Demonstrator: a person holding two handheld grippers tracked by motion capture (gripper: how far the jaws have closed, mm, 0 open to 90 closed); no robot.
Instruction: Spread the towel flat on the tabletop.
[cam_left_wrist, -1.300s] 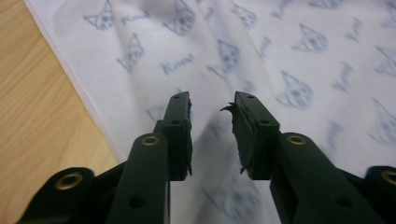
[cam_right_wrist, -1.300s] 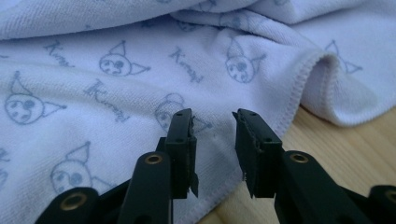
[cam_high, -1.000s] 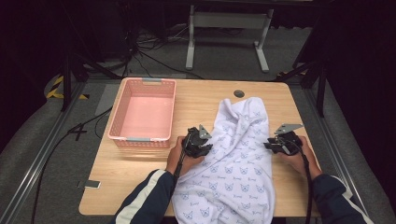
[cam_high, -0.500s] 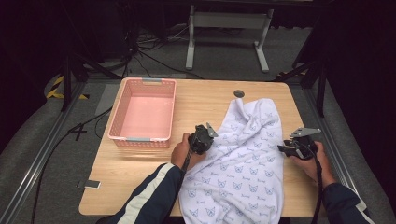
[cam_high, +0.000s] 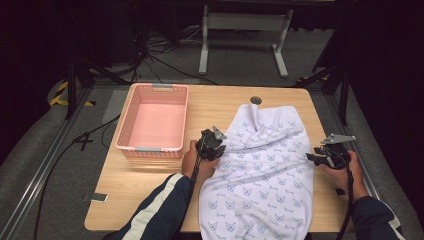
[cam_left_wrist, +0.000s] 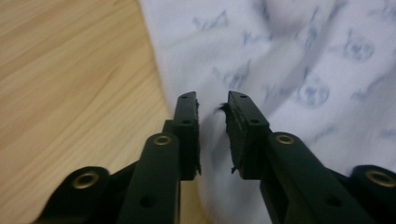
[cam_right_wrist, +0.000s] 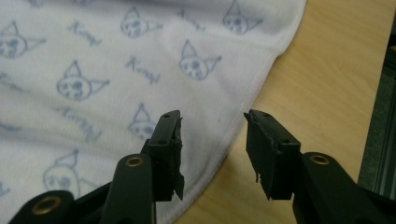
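Both your hand-held grippers have just been opening: the left hand-held gripper (cam_left_wrist: 212, 109) stands slightly apart, the right hand-held gripper (cam_right_wrist: 212, 123) spread, both empty. The printed cloth (cam_high: 265, 170) now lies released, lower right on the table (cam_high: 150, 175), and your right hand has drawn off its edge.

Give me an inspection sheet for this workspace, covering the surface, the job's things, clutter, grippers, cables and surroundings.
Surface: light wooden table, bare at left front.
Job's things: white cloth printed with blue cat faces, spread on the right half, its near end hanging over the front edge.
Clutter: empty pink plastic basket at left; small dark round disc near the far edge; small grey tag on the front-left corner.
Grippers: left hand-held gripper open over the cloth's left edge; right hand-held gripper open, straddling the cloth's right hem; both jaws have just been opening.
Cables: black cables on the floor beyond.
Surroundings: grey floor, grey metal stand behind.
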